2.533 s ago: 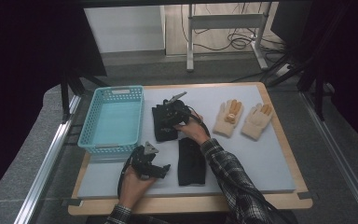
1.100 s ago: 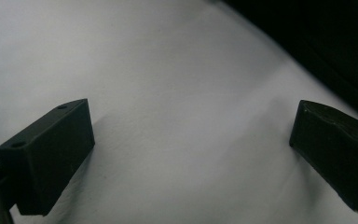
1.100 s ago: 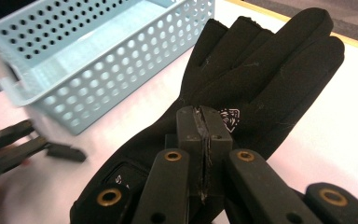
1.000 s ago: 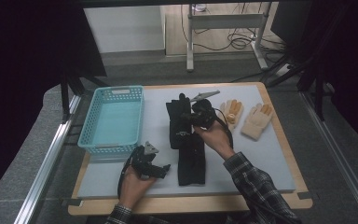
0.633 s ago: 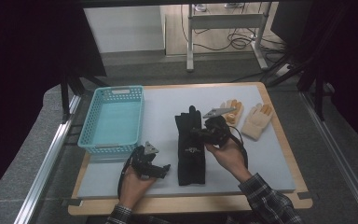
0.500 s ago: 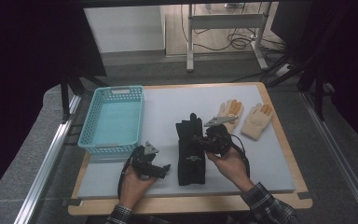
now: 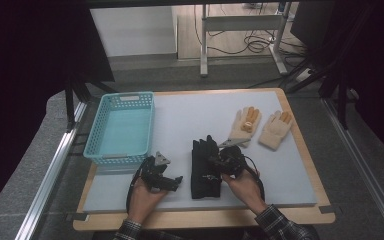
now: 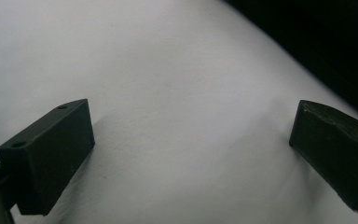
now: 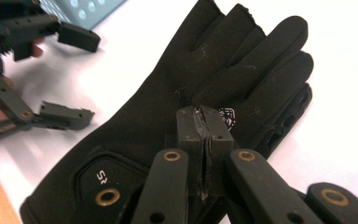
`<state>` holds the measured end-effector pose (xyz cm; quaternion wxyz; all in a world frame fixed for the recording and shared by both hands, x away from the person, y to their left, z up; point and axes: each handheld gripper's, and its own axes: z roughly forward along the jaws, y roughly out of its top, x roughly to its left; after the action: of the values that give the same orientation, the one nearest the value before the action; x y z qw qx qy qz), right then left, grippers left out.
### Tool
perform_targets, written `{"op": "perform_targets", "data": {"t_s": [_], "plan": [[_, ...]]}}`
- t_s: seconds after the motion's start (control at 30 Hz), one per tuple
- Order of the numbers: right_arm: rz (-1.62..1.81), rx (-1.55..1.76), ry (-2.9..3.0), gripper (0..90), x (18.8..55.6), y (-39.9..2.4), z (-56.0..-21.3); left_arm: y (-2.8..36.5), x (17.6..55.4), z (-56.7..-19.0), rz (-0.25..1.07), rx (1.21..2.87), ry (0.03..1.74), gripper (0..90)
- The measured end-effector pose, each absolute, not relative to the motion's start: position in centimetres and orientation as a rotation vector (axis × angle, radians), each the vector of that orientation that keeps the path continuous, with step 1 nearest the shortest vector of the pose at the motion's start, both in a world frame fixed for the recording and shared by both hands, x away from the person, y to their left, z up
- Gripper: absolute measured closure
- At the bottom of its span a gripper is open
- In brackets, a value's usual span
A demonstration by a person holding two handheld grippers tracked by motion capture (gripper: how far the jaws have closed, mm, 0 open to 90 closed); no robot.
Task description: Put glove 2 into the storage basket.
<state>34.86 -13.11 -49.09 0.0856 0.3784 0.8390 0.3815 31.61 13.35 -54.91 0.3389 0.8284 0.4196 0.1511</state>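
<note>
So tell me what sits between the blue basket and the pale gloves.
Nothing: in the high view the white mat is bare between the blue basket and the pale gloves. The black gloves lie nearer the person.

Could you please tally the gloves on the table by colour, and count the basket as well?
Black gloves: 2, one stacked on the other
Cream gloves: 2
Turquoise basket: 1
Total: 5

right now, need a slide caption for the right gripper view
Right gripper pinching the black glove on the white table, left gripper open beside it.
</note>
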Motion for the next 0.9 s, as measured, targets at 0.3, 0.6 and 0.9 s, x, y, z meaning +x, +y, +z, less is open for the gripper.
{"op": "perform_targets", "data": {"t_s": [0.3, 0.6, 0.9], "plan": [[1.174, 1.094, 2.465, 86.9, 34.2, -13.5, -47.2, 13.3, 31.6, -54.9, 0.395, 2.154, 1.094, 0.4], [1.174, 1.102, 2.481, 86.8, 34.3, -13.6, -47.8, 13.3, 31.6, -54.9, 0.393, 2.153, 1.096, 0.4], [1.205, 1.064, 2.517, 69.1, 35.1, -13.6, -49.1, 13.4, 31.6, -54.9, 0.389, 2.15, 1.101, 0.6]]}}
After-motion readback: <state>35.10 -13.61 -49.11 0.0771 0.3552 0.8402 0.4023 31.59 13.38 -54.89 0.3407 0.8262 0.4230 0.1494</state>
